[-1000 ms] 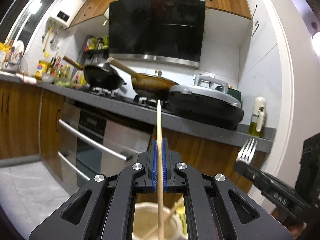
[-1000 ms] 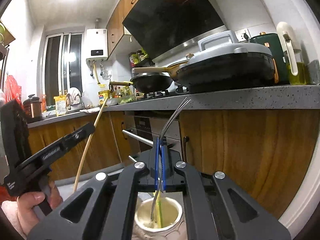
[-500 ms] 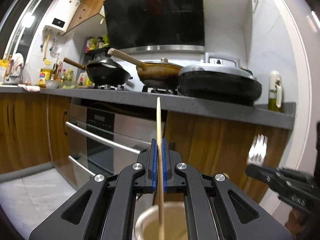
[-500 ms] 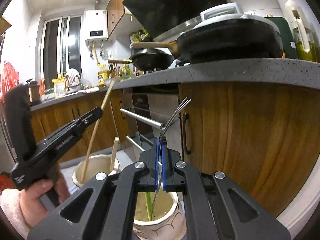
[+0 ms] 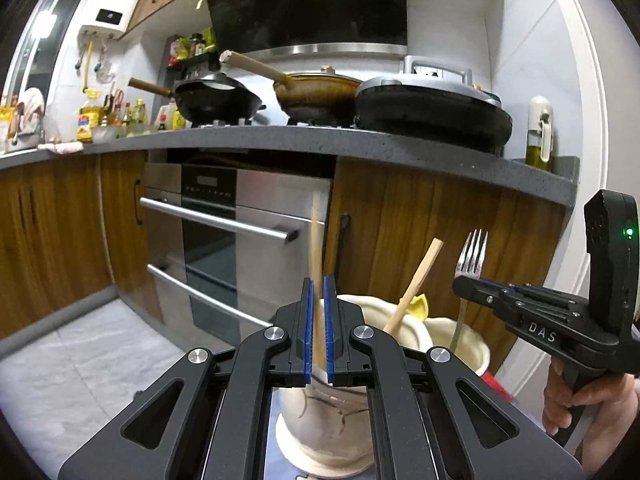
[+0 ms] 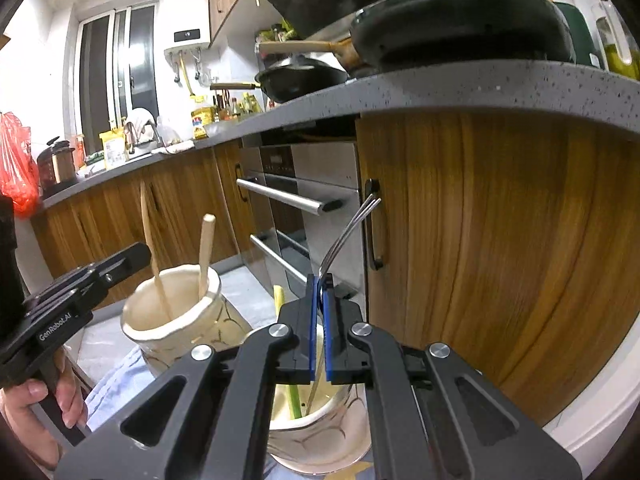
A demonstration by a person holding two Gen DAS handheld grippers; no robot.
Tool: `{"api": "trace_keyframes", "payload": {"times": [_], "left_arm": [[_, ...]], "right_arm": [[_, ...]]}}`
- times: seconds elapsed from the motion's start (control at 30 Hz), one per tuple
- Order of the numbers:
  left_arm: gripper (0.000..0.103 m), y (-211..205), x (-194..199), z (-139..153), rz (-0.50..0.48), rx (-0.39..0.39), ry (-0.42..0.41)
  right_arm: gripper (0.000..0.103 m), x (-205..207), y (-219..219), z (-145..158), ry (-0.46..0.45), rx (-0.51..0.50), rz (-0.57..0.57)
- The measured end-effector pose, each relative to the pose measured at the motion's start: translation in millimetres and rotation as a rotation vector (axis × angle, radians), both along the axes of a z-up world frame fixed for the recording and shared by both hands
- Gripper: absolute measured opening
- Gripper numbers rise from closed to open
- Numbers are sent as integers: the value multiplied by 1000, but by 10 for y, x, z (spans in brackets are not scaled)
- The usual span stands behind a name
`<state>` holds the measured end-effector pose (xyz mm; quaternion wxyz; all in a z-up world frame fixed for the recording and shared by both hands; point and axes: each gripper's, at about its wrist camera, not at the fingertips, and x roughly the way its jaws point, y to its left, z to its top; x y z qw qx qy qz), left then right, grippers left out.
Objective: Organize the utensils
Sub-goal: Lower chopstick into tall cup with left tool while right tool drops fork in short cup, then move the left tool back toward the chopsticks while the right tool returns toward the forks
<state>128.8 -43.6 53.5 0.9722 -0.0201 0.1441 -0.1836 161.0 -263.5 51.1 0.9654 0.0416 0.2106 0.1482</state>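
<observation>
My left gripper [image 5: 317,292] has its jaws slightly parted around a wooden chopstick [image 5: 316,240] that stands in a cream ceramic jar [image 5: 320,432] below it. A second wooden stick [image 5: 416,284] leans in that jar. My right gripper [image 6: 319,292] has its jaws slightly parted around a metal fork [image 6: 352,224], whose handle reaches down into a second cream jar [image 6: 320,440] holding a green-handled utensil [image 6: 286,344]. The right wrist view shows the first jar [image 6: 176,312] to the left with both sticks. The left wrist view shows the fork [image 5: 472,256] upright.
Wooden cabinets [image 6: 500,260] and a steel oven [image 5: 224,240] with bar handles stand close behind the jars. A grey counter [image 5: 280,140] above carries pans and bottles. A blue cloth [image 6: 116,384] lies under the jars. Grey tiled floor [image 5: 60,360] lies to the left.
Both grippers have come down over their jars. The chopstick and the fork now stand inside the jars, and both pairs of jaws have parted slightly from the tight grip seen earlier.
</observation>
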Motion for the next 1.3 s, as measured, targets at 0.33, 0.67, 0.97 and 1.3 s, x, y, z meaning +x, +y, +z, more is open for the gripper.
{"api": "trace_keyframes", "payload": {"times": [0.33,0.67,0.97,1.3], "left_arm": [[23,37,-55,-29,4,-5,10],[57,156,-315,-82,41,2,7],[93,405,-632,-143,170,9,27],[96,554,-939,-287,260,33,73]], "right_arm": [[3,16,30,-59,19,-8,-11],[45,-82,-7,-35,17,13,-42],[97,-487,-49,49,-1,44,-86],[98,-948,-43,-121,-7,18,-179]]}}
